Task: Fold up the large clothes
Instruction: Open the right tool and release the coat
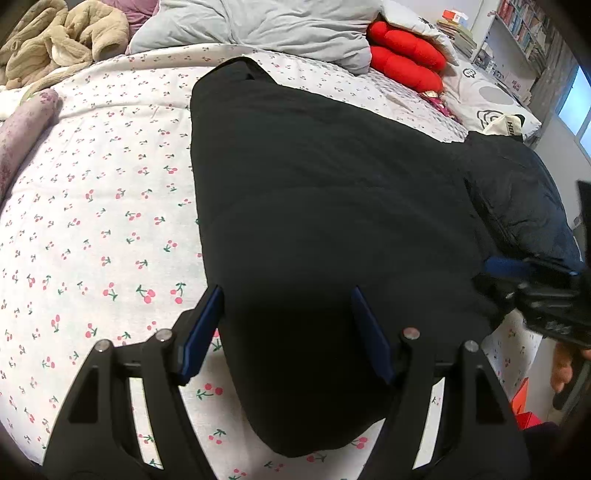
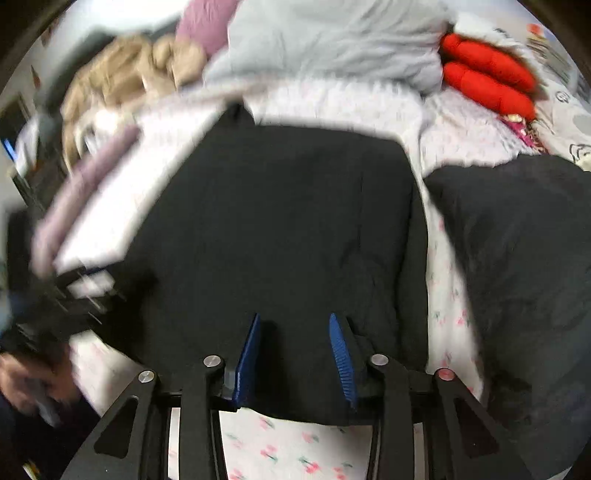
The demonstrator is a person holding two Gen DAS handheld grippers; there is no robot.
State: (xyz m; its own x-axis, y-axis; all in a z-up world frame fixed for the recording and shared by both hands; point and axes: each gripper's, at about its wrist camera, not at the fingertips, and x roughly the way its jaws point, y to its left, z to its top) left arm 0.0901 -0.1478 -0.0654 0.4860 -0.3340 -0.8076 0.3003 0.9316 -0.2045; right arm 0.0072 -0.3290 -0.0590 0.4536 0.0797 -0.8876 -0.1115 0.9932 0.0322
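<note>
Bed sheet [image 1: 110,221], cherry print; bookshelves [image 1: 524,26] upper right. Black garment [image 1: 314,184] lies frame centre. Red cushion [image 1: 406,55], grey duvet [image 1: 277,26] behind. Left gripper [image 1: 288,317] open astride garment; right gripper [image 2: 293,332] partly open over its hem.

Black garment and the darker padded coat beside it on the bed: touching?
Apart. The right wrist view shows a strip of cherry-print sheet between the black garment and the padded coat.
</note>
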